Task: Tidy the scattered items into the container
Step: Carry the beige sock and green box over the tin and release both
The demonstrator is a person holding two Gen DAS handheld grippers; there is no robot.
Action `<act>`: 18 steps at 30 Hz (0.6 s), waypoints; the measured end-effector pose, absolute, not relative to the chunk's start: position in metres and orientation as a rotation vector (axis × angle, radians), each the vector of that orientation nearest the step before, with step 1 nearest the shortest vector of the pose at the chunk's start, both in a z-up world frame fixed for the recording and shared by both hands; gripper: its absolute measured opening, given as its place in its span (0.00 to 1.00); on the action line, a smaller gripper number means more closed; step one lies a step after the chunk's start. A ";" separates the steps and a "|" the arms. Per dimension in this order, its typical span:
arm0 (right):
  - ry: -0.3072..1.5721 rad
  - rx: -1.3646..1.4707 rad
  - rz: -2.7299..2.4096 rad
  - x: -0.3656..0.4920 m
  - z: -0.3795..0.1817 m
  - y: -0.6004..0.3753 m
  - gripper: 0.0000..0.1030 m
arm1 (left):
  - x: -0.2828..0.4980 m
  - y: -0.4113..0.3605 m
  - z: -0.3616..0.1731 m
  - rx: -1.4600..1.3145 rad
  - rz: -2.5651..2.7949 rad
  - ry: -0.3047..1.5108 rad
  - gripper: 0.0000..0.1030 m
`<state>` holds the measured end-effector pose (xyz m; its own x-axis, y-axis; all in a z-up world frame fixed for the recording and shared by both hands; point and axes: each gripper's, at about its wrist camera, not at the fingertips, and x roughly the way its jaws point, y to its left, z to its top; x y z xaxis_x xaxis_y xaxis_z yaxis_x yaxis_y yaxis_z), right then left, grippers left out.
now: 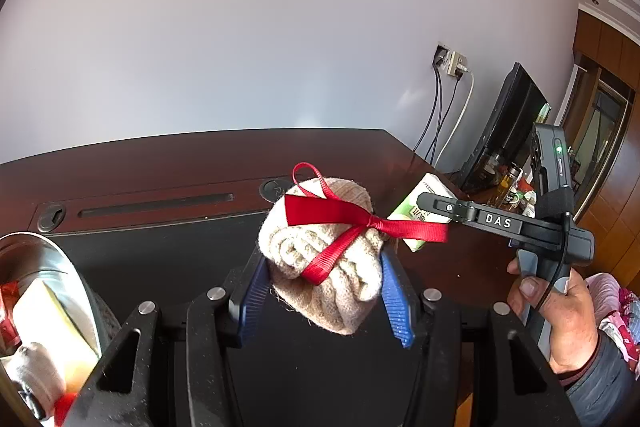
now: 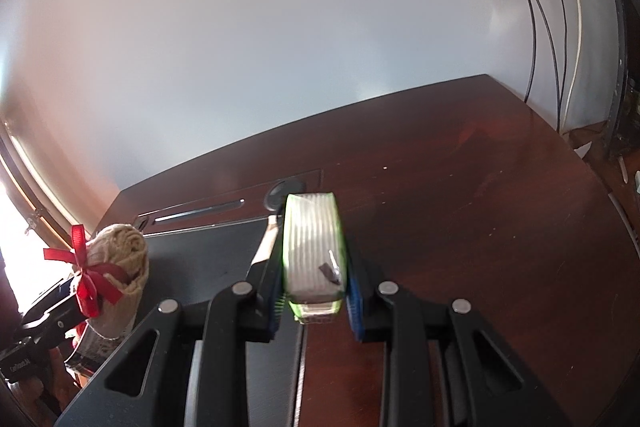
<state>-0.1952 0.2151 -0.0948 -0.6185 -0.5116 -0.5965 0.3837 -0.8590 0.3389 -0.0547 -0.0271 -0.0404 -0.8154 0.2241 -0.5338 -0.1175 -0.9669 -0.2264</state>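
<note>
My left gripper (image 1: 322, 267) is shut on a rolled beige knit cloth (image 1: 320, 263) tied with a red ribbon (image 1: 352, 223), held above the desk. In the right wrist view the same beige knit cloth (image 2: 116, 267) shows at the far left. My right gripper (image 2: 314, 263) is shut on a small green-and-white carton (image 2: 312, 251), lifted off the wood. That carton (image 1: 420, 211) also appears beyond the right gripper's black body (image 1: 500, 223) in the left wrist view. A shiny metal container (image 1: 68, 275) at lower left holds a yellow sponge (image 1: 48, 319) and other items.
A dark wooden desk (image 2: 480, 207) with a black mat (image 1: 160, 251) and a cable slot at the back stands against a pale wall. Wall sockets with cables (image 1: 448, 99) and a dark monitor (image 1: 508, 123) lie to the right. A person's hand (image 1: 560, 311) grips the right tool.
</note>
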 end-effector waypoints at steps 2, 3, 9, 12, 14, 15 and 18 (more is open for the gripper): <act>-0.244 0.963 -2.433 -0.190 -0.091 0.213 0.25 | -0.054 -0.027 -0.037 -0.854 2.824 -0.273 0.53; -0.244 0.958 -2.432 -0.187 -0.089 0.211 0.25 | -0.054 -0.027 -0.036 -0.850 2.824 -0.274 0.53; -0.243 0.930 -2.409 -0.174 -0.080 0.199 0.25 | -0.038 -0.034 -0.026 -0.801 2.836 -0.272 0.53; -0.223 0.918 -2.393 -0.169 -0.077 0.186 0.25 | -0.026 -0.044 -0.021 -0.780 2.854 -0.278 0.53; -0.210 0.912 -2.378 -0.165 -0.075 0.175 0.25 | -0.018 -0.054 -0.021 -0.773 2.869 -0.285 0.53; -0.205 0.910 -2.373 -0.163 -0.074 0.172 0.25 | -0.016 -0.059 -0.021 -0.772 2.877 -0.292 0.53; -0.193 0.902 -2.347 -0.160 -0.073 0.156 0.25 | -0.006 -0.074 -0.019 -0.768 2.901 -0.308 0.53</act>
<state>-0.1597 0.1560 -0.0729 -0.5822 -0.5901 -0.5594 0.4907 -0.8036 0.3369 -0.0059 -0.0737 -0.0193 -0.8632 0.1713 -0.4749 -0.0677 -0.9715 -0.2273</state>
